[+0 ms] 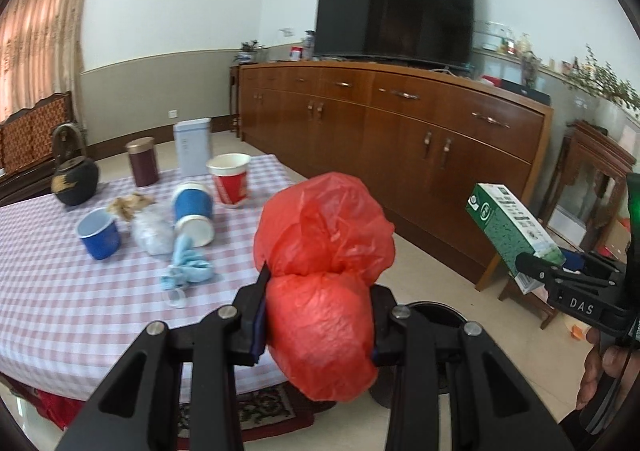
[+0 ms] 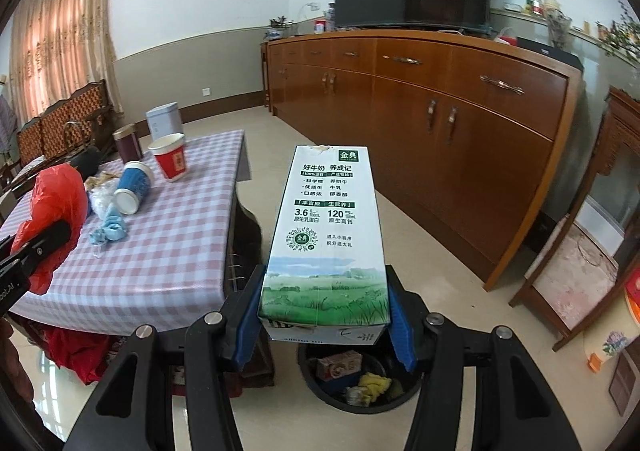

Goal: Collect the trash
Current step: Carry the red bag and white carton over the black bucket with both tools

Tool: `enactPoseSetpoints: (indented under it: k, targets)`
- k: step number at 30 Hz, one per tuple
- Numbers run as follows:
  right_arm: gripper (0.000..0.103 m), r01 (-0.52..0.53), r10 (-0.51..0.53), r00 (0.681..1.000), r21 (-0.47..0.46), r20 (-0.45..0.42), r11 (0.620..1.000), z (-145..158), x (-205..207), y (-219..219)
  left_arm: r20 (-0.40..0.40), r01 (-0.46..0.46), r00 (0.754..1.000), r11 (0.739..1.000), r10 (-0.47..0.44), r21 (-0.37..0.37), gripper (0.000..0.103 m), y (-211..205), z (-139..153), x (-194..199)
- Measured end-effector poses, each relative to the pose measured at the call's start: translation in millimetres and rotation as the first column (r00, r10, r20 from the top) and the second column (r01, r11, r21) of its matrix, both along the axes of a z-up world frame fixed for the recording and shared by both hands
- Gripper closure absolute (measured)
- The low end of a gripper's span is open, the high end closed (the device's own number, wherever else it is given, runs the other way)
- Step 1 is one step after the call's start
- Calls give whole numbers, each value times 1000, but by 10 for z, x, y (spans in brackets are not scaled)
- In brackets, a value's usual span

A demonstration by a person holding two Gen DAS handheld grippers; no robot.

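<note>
Right tool point(image 2: 324, 315): clamped on milk carton point(image 2: 326, 235), directly above bin point(image 2: 356, 387) | Left tool point(image 1: 316, 319): clamped on red bag point(image 1: 320, 291), beside desk point(image 1: 80, 291) | Step: centre each load over bin before release | Remaining: cups point(image 1: 230, 179) on desk

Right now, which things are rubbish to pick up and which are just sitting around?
For the job: red plastic bag in the left gripper; milk carton in the right gripper; black bin; tipped blue cup; crumpled blue tissue.

Just there: teapot, brown canister, television.
</note>
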State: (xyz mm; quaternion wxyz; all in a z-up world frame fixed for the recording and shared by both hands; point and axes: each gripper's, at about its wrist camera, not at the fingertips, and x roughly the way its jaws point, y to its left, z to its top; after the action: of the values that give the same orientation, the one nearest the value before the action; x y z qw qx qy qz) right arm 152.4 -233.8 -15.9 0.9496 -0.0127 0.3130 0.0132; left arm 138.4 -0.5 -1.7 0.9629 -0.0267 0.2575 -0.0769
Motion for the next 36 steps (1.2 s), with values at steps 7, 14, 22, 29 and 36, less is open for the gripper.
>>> enactPoseSetpoints:
  k: [7,14,22,29,36]
  targets:
    - [46,54,-54,998,-2,-30,999,-117,-90,-381,-20,91,996,996,-91,4,65,-413,-83,82]
    - [46,76,-75,995,2,-58,997,-296,-148,-647,-50,156,987,988,-155,12,65,-729,-211,173]
    - [46,65,-65,993,-4,-99,998,-530,-140,-834,-93,232,969,973,-230,4,65,-1053,-421,263]
    - [46,32,-32,988,-4,-151,999,-800,-64,-970,-157,302,941,953,-299,0,65,-1293,-700,393]
    - [46,-22,20,973,-9,-228,1000,-1224,137,-1052,-251,354,905,935,-342,1,65,-1507,-1118,600]
